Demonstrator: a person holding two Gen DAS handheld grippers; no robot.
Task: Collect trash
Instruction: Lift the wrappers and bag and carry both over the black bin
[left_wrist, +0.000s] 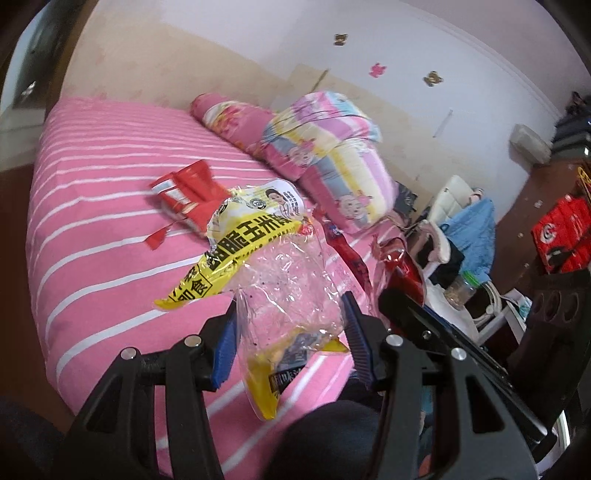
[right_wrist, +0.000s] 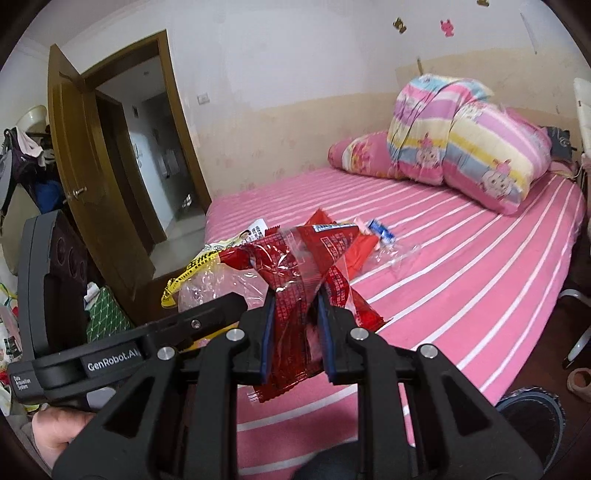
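Yellow snack bag (left_wrist: 236, 251) between pads, contents unclear

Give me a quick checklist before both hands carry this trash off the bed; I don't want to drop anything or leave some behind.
1. Left gripper holds the yellow and clear bag between its fingers: ok.
2. Right gripper is clamped on the red wrapper: ok.
3. Both loads are lifted off the pink striped bed: ok.
4. Bed cleared of trash: not ok; a red packet and a small clear wrapper with a blue end lie there.
5. Trash bin or bag in sight: cannot tell.
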